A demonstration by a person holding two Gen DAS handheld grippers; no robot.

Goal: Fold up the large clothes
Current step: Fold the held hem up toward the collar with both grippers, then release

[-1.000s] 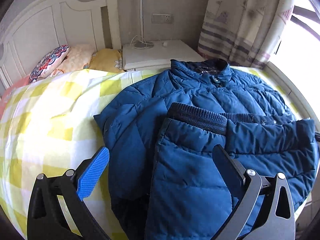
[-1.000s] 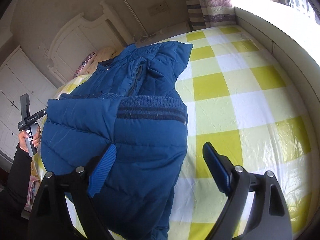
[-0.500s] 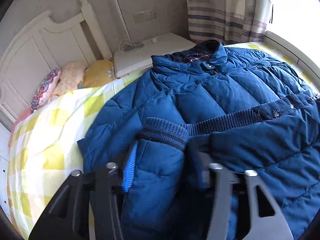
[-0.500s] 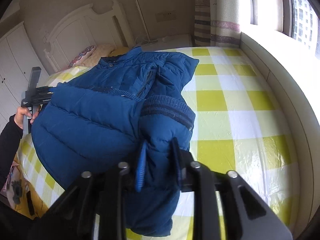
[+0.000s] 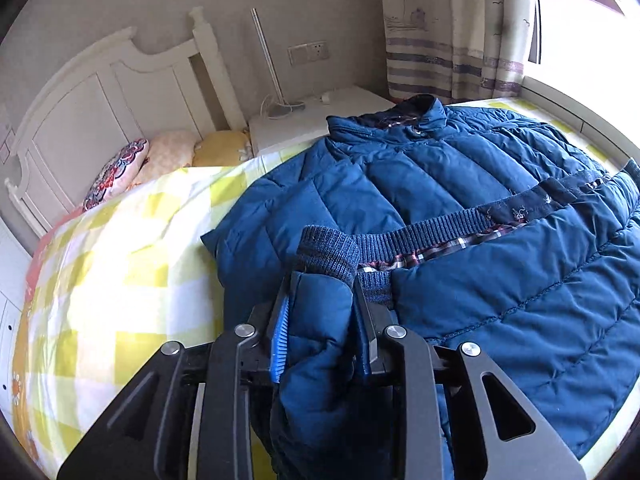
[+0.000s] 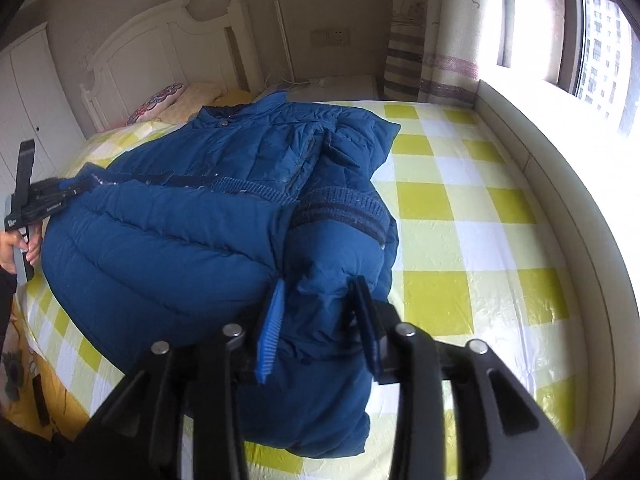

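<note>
On the checked yellow-and-white bedsheet (image 6: 460,216) we find the blue puffer jacket (image 5: 440,184) lying with its collar (image 5: 400,120) toward the white headboard (image 5: 100,120) and its long axis running from that headboard back to us. We hold the lower end at both corners: the left gripper (image 5: 320,320) is clamped on a bunch of quilted fabric just below a ribbed knit cuff (image 5: 328,248), and the right gripper (image 6: 320,312) is likewise closed on a thick fold of the jacket beneath the other ribbed cuff (image 6: 344,208). The gripped hem edge is raised and doubled toward the headboard, so the ribbed waistband (image 5: 420,232) and a strip of plaid lining (image 5: 440,248) show across the body. We judge the coming move turns on one relation: the collar lies straight ahead of both grippers, farther toward the headboard, and neither hand is clearly nearer, so both should travel together along the long axis. The shell is smooth, slightly glossy, stitched in puffy channels; we expect it to be springy and to resist a flat crease. The cuffs and waistband are coarse knit. Beside the headboard we note patterned pillows (image 5: 116,172) and a white nightstand (image 5: 320,116).
</note>
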